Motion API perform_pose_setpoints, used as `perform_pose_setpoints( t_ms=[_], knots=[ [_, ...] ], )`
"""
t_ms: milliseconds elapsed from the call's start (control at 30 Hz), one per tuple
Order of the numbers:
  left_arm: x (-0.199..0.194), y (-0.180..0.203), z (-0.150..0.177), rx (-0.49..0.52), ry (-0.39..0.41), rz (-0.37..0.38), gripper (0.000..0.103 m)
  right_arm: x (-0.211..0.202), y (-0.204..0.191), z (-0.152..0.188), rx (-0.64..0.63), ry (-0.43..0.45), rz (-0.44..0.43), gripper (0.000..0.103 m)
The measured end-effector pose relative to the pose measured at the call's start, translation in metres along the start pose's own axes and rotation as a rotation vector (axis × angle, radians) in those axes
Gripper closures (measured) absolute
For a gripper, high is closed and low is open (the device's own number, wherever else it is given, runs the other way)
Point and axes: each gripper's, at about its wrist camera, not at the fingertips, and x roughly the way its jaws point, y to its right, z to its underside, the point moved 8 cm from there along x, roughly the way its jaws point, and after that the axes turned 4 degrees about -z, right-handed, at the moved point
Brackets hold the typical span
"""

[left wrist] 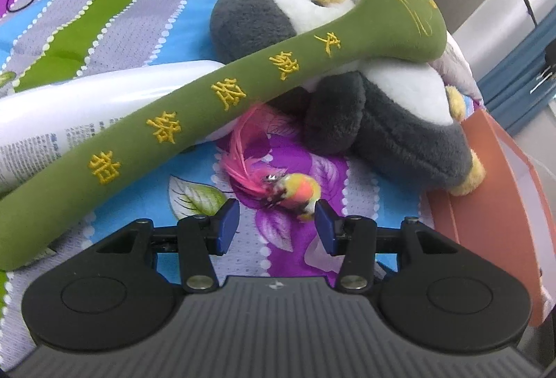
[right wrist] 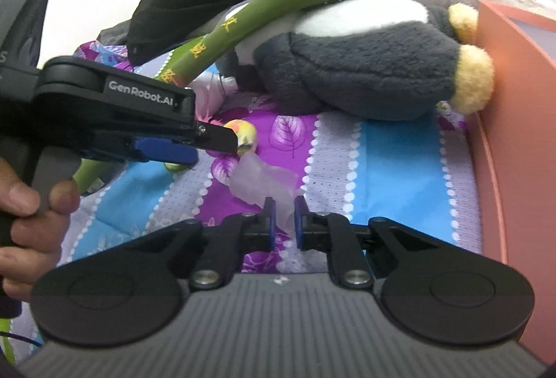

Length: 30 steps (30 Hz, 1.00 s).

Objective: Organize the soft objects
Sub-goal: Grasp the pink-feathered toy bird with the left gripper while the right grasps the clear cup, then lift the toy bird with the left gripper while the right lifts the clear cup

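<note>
the left gripper (left wrist: 277, 225) stood with jaws apart around a small feathered toy (left wrist: 299, 192) on the bedspread (left wrist: 146, 16); the right gripper (right wrist: 285, 219) pinched a translucent soft piece (right wrist: 267, 183), near the plush penguin (right wrist: 365, 75)

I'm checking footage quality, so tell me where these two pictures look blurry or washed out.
Left wrist view: the small feathered toy is smeared, while the green plush stick embroidery reads sharp. Right wrist view: the wall behind is washed out, and the left claw looks soft.
</note>
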Motion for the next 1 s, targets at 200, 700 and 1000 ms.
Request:
perform_pose_setpoints(
  t_ms=[200, 700, 1000],
  knots=[
    [0.005, 0.007, -0.002, -0.058, 0.012, 0.02, 0.049, -0.011, 0.001, -0.001, -0.01, 0.016, 0.037, 0.091],
    [0.001, 0.011, 0.004, -0.108, 0.028, 0.042, 0.076, -0.028, -0.005, 0.011, -0.033, 0.016, 0.083, 0.091],
    [-0.043, 0.017, 0.027, -0.049, 0.012, 0.061, 0.077, -0.053, -0.016, 0.03, -0.049, -0.018, 0.131, 0.091]
  ],
)
